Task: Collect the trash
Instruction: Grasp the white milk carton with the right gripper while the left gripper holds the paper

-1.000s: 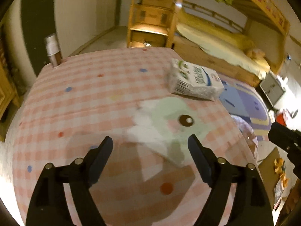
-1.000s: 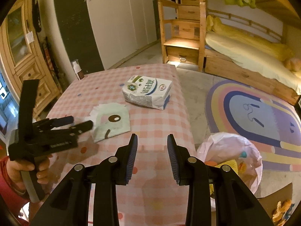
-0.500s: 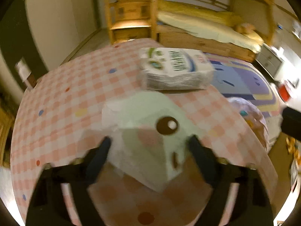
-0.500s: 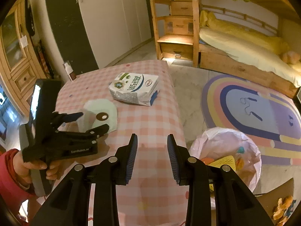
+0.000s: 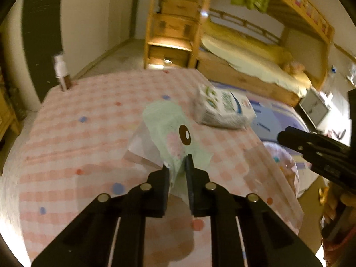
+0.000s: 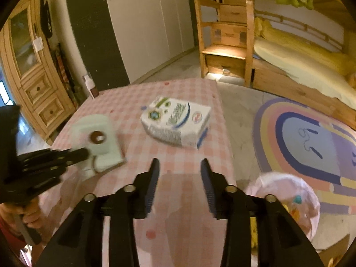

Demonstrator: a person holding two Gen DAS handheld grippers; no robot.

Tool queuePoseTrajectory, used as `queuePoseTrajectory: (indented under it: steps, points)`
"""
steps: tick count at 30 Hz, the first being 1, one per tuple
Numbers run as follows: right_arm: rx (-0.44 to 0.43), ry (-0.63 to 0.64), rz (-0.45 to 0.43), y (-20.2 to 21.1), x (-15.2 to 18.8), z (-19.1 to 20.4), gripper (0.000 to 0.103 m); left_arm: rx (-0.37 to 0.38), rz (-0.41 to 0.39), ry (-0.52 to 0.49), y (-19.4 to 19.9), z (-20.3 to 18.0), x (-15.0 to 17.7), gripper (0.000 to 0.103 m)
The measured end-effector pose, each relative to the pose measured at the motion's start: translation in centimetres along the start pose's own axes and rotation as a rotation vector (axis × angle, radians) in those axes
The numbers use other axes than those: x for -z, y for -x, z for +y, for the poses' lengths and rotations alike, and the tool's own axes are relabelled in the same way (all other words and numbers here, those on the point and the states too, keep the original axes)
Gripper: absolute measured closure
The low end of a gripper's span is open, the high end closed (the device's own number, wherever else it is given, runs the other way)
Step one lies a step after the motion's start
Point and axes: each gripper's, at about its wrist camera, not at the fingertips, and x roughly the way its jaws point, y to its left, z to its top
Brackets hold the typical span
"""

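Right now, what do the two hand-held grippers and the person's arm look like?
Both are matte black plastic. The left hand-held gripper and the right hand-held gripper each have two tapering fingers on angular struts with round silver bolt heads. The right one's fingers carry ribbed pads. A red sleeve covers the left forearm.

Desk has pink checked cloth. Small bottle at its far left corner. Bunk bed beyond, rainbow rug on floor, wooden cabinet left, white wardrobe behind.
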Motion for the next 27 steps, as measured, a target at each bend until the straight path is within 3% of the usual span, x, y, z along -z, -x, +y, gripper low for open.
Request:
queuePoseTrajectory:
  steps: [8, 18, 20, 24, 27]
  points:
    - [-0.021, -0.007, 0.071, -6.2, -2.2, -0.9, 0.059, -0.03, -0.004, 0.042, 0.3, 1.9, -0.6, 0.091]
    - [-0.13, 0.124, 0.054, -7.3, -3.7, 5.0, 0.058, -0.076, 0.013, 0.105, 0.1, 4.8, 0.5, 0.091]
    - [-0.102, 0.142, 0.047, -7.0, -3.6, 5.2, 0.052, -0.079, 0.01, 0.104, 0.2, 5.0, 0.5, 0.091]
    - [-0.025, 0.151, 0.022, -6.8, -3.5, 4.3, 0.018, -0.074, 0.008, 0.103, 0.0, 5.2, 0.4, 0.091]
    - [-0.028, 0.17, 0.027, -7.8, -4.2, 3.7, 0.015, -0.067, 0.015, 0.109, -0.4, 5.3, 0.4, 0.091]
